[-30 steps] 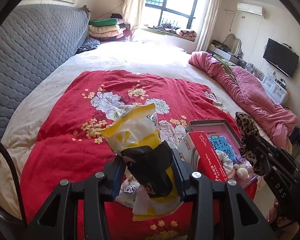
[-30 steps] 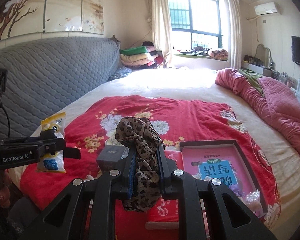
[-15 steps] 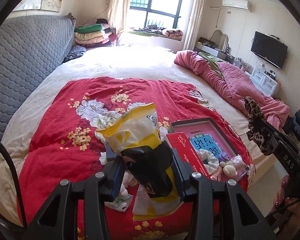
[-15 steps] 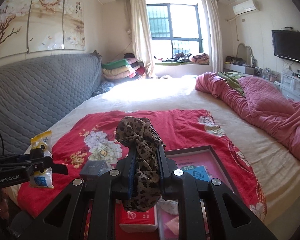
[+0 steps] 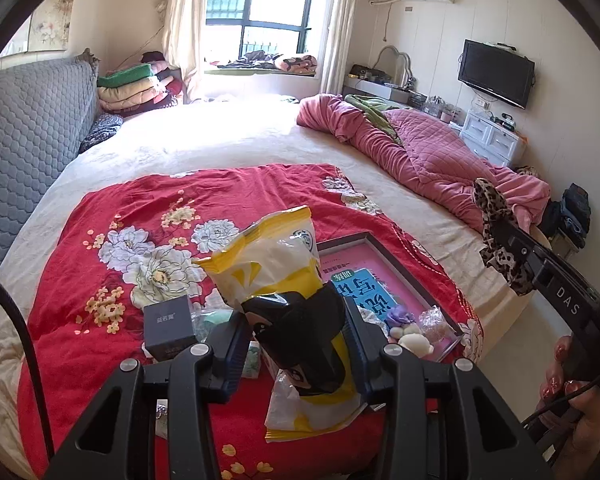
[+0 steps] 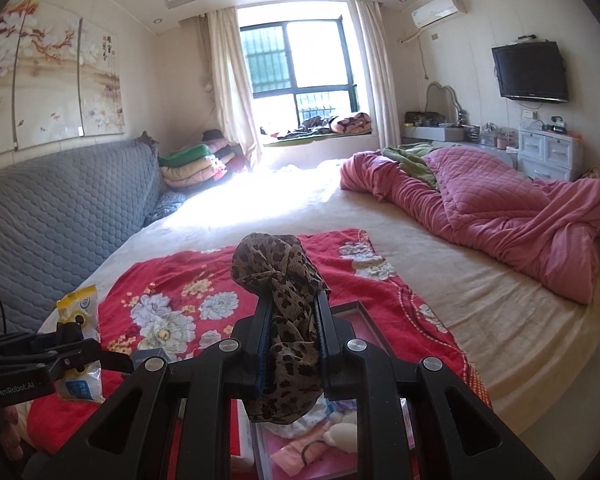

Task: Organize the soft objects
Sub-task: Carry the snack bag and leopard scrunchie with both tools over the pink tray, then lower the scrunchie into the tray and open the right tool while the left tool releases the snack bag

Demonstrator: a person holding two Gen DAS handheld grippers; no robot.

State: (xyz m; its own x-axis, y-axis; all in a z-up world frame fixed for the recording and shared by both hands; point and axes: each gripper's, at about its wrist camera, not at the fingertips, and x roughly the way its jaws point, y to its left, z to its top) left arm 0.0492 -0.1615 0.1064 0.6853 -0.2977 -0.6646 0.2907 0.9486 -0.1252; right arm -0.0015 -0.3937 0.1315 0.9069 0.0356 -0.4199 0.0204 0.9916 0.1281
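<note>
While above the red blanket [image 5: 112, 208], left gripper [image 5: 296, 340] clamping a snack bag [image 5: 276, 264], right gripper [image 6: 290, 320] a leopard scarf [image 6: 278, 268].

A: Supporting surface?
B: A bed [image 5: 228, 140] with a cream cover.
A: Items directly on it?
B: A red flowered blanket [image 5: 148, 200] at the near end; a rumpled pink quilt [image 6: 500, 216] along the right side.

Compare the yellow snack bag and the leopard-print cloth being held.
The snack bag is crinkly yellow-and-white plastic; the leopard-print cloth is limp brown spotted fabric. The bag stands puffed in the left gripper; the cloth droops from the right gripper. Both are clamped above the red blanket.
</note>
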